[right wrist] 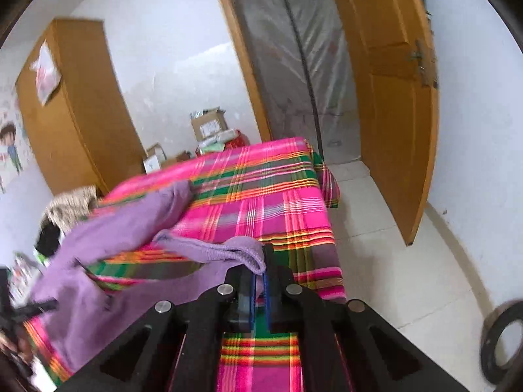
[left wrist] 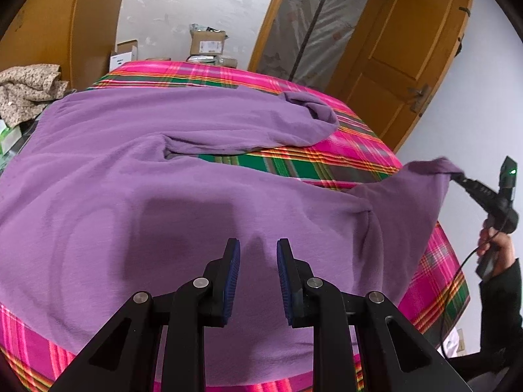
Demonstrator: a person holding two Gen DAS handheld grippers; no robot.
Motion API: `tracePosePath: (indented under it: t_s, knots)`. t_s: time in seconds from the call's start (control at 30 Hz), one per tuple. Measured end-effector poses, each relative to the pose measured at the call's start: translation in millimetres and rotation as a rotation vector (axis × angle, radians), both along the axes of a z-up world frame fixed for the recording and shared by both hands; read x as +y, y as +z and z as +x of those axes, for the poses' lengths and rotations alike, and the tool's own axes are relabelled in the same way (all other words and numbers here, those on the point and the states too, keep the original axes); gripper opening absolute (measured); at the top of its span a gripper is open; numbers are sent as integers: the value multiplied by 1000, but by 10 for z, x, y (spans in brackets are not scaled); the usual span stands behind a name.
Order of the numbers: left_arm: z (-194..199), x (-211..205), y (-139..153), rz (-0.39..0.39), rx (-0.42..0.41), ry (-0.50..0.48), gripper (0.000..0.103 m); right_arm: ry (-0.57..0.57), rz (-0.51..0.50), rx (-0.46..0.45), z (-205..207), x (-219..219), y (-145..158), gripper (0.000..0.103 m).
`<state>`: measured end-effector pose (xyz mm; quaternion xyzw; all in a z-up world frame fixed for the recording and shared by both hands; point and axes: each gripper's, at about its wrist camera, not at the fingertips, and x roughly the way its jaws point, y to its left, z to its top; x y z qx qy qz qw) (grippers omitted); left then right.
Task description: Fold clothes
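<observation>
Right fingers clamped tight on a folded cuff of the purple top, sleeve end lifted clear of the plaid cloth covering the bench. Left gripper poised low over the body of the garment near its close edge, fingers narrowly apart, nothing pinched between them; whether the tips touch the fabric cannot be told. Rest of the top spread flat across the bench, far sleeve bunched toward the back corner. Off to the side, a crumpled floral garment; beyond the bench, cardboard boxes and an open wooden door.

Likely step: carrying the near sleeve across onto the torso. Best done by keeping the pinch firm and the sleeve taut, sweeping it in a low arc toward the middle, pinning the body with the left fingers so it does not drag, then laying the cuff flat before letting go.
</observation>
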<state>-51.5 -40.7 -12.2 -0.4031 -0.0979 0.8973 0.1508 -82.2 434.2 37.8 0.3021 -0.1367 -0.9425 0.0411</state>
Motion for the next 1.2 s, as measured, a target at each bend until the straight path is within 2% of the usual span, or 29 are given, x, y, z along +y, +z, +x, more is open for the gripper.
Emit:
tracePosePath:
  t_s: [0.23,0.4,0.53,0.57,0.6,0.63,0.7,0.87,1.1,1.17,1.2]
  knots:
    - [42,157,8,-2,9,-63,24,-159,-255,-90,395,482,-51,4]
    - [94,232,32,3,18,-98,24,-223,-312,-179,464,651,-348,4]
    - [144,272,34,9,23,-120,24,-261,-346,-259,486,778,-648,9]
    - [149,287,24,9,20,-126,24,-258,-352,-275,485,791,-708,11]
    - [153,301,15,8,16,-132,24,-254,-354,-288,485,799,-760,17]
    - [154,315,4,7,12,-137,24,-251,-352,-295,494,803,-800,27]
    - [154,348,-12,5,5,-149,24,-240,-351,-282,504,814,-842,35]
    - [149,425,-36,6,-3,-166,24,-216,-388,-267,448,863,-934,37]
    - [168,542,-51,-9,-8,-195,24,-232,-534,-284,486,960,-1146,39]
    - [166,588,-62,-15,-12,-206,24,-226,-571,-273,516,956,-1180,38]
    - [171,619,-68,-21,-13,-214,24,-223,-587,-267,531,951,-1194,33]
